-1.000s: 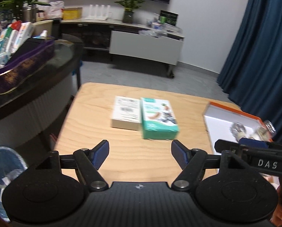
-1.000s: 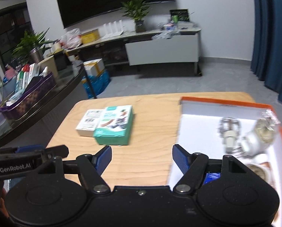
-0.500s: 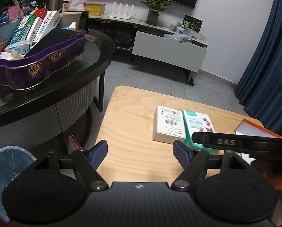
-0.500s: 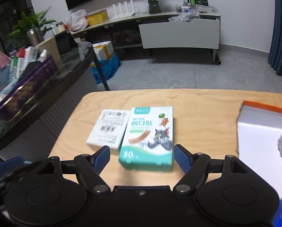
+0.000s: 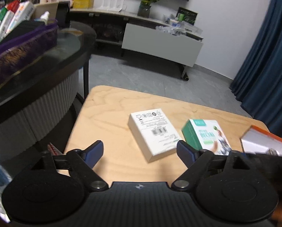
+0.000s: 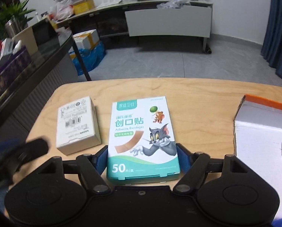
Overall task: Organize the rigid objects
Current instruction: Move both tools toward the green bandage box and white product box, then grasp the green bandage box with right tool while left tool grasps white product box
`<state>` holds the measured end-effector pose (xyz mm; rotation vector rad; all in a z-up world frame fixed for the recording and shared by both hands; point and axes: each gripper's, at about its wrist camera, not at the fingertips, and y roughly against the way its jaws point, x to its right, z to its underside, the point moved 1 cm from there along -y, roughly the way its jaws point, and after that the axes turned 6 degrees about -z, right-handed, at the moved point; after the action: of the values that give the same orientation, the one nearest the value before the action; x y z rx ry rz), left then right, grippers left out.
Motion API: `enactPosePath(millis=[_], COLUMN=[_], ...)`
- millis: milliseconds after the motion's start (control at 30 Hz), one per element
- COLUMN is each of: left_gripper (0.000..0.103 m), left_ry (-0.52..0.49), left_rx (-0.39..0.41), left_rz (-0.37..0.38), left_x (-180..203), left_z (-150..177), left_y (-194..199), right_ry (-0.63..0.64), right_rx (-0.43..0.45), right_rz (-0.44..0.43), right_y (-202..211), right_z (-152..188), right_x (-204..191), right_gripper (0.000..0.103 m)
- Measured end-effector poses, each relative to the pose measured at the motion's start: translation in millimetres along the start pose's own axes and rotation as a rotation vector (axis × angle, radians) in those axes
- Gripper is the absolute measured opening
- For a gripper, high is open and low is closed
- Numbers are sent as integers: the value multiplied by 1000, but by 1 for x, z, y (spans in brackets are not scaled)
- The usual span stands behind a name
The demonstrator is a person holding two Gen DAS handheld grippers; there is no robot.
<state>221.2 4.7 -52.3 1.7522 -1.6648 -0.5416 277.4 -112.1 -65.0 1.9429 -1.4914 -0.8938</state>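
Right gripper point(image 6: 142, 156) straddles the near end of the adhesive bandage box point(image 6: 142, 138), its blue pads point(image 6: 183, 159) at the box's two sides and its jaws closing; whether they press yet cannot be told. That teal and white box lies flat on the wooden table point(image 6: 197, 113), just beside a white barcode box point(image 6: 77, 124) on its left. Left gripper point(image 5: 140, 152) hangs over the table's near edge with its jaws opening wide and only bare wood between them, the white barcode box point(image 5: 154, 132) just ahead. An orange-rimmed white box point(image 6: 263, 128) sits at the table's right end.
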Motion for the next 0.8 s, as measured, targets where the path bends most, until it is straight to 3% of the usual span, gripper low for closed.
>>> enactPosePath(millis=[67,300,400,433,600,800], left_gripper=[91,93,68,63,62,62], left_ry=[20,34,-14,-19,-66,-99], left_rx=[-7,-45,-5,-2,6,76], left_rz=[-13,-78,-76,-58,-30,6], left_x=[6,25,28,28,21,29], left_z=[-5,-10,-8,-7,6,23], left_y=[-12,-45,-42,-39,-12,55], right_ry=[-30,-26,-41,-48,-50,-60], right_rx=[24,97,109,113,153,209], right_rz=[63,58,39,34,12,17], right_y=[7,45,58,63,97,144], right_z=[2,9,13,14,24,42], right_x=[3,13,18,19,21,26], right_gripper=[84,84,84,84,84,84])
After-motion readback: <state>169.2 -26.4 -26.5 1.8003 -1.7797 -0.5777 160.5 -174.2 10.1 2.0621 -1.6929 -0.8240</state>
